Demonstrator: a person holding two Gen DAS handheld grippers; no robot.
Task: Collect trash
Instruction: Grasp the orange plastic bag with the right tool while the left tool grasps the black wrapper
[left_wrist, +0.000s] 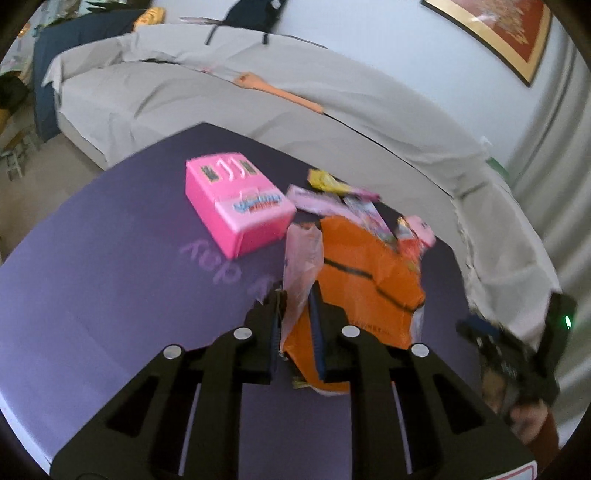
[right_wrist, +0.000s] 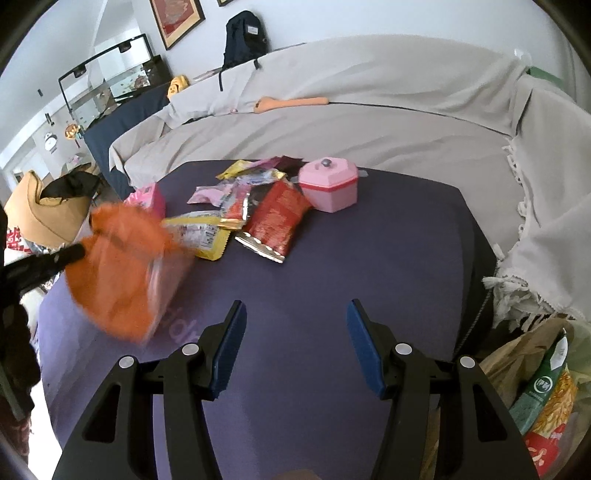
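Note:
My left gripper (left_wrist: 297, 295) is shut on an orange plastic bag (left_wrist: 365, 280) with a black line print and holds it above the purple table (left_wrist: 110, 295). The bag shows blurred at the left of the right wrist view (right_wrist: 118, 266). Behind it lies a pile of snack wrappers: a red packet (right_wrist: 277, 218), a yellow packet (right_wrist: 201, 230) and pink and yellow wrappers (left_wrist: 332, 192). My right gripper (right_wrist: 295, 314) is open and empty over the table's near part, short of the pile. It also shows in the left wrist view (left_wrist: 517, 354).
A pink box (left_wrist: 236, 203) lies on the table left of the wrappers. A pink lidded pot (right_wrist: 330, 184) stands behind the red packet. A cloth-covered sofa (right_wrist: 332, 122) wraps around the table. A bag of packets (right_wrist: 535, 398) sits on the floor at the right.

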